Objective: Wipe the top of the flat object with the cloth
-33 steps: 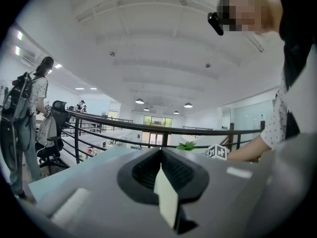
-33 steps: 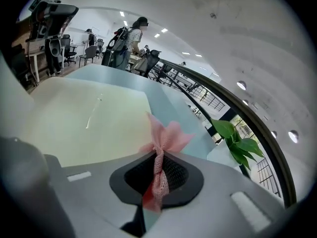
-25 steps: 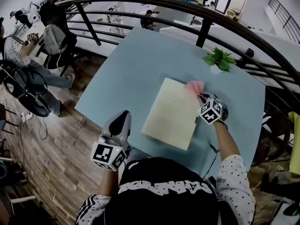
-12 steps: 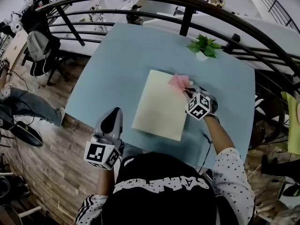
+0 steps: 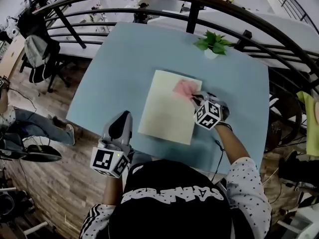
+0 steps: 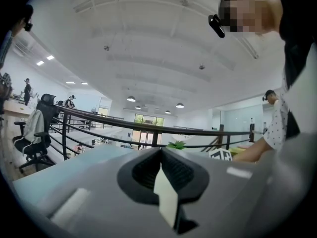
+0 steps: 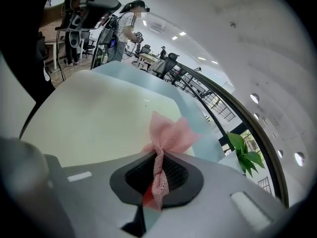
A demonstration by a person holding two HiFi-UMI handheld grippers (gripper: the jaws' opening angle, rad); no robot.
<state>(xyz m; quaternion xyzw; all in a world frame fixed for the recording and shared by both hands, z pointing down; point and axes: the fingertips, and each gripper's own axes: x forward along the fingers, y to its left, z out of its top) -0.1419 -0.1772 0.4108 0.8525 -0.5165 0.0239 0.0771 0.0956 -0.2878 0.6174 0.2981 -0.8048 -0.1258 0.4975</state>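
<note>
The person's right arm reaches forward over the table (image 5: 124, 59), with the right gripper (image 5: 193, 97) angled low towards the board (image 5: 164, 111). Its jaws are pinched tight on a twisted tail of the pink cloth (image 5: 184, 87). The cloth fans out just ahead of the tips, lying on the board's far right corner. The left gripper (image 5: 122, 122) is held back at the near table edge, well left of the board, jaws closed on nothing.
</note>
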